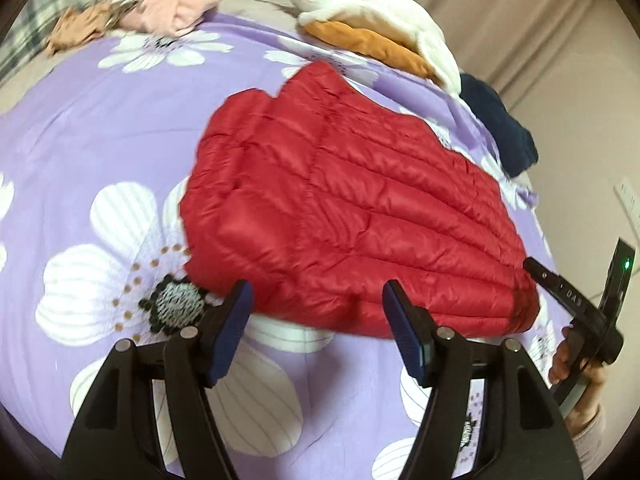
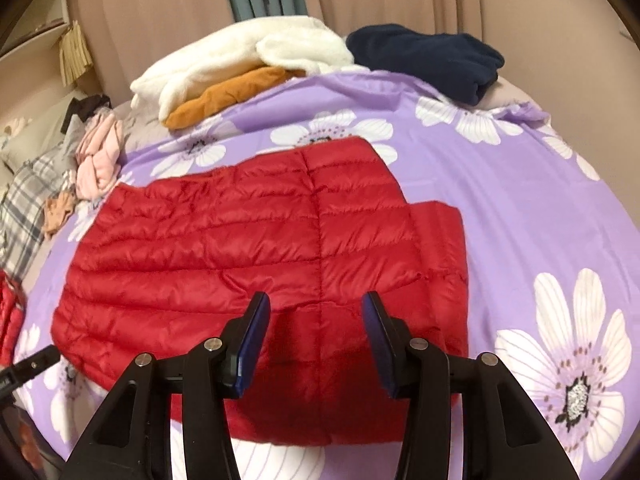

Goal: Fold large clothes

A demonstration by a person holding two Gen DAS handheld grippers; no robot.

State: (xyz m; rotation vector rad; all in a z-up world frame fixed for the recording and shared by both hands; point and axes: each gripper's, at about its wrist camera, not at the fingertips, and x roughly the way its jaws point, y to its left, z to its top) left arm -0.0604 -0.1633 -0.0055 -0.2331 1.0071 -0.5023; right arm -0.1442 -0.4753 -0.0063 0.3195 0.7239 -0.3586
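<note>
We see the red quilted jacket (image 2: 256,248) folded flat near the bed's near edge, on the purple flowered sheet (image 2: 520,208); what is tucked beneath it is hidden from us. Our left gripper (image 1: 316,300) and right gripper (image 2: 314,312) both stand wide open, holding nothing, at its near hem. Bare sheet lies open on either side. White and orange clothes (image 2: 224,76) and a navy garment (image 2: 432,60) crowd the far edge.

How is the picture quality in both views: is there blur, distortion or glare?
Left wrist view: strong fisheye bending, dark corners, motion blur on the red jacket and the pink clothes. Right wrist view: same bending, jacket softly blurred, no harsh glare.
</note>
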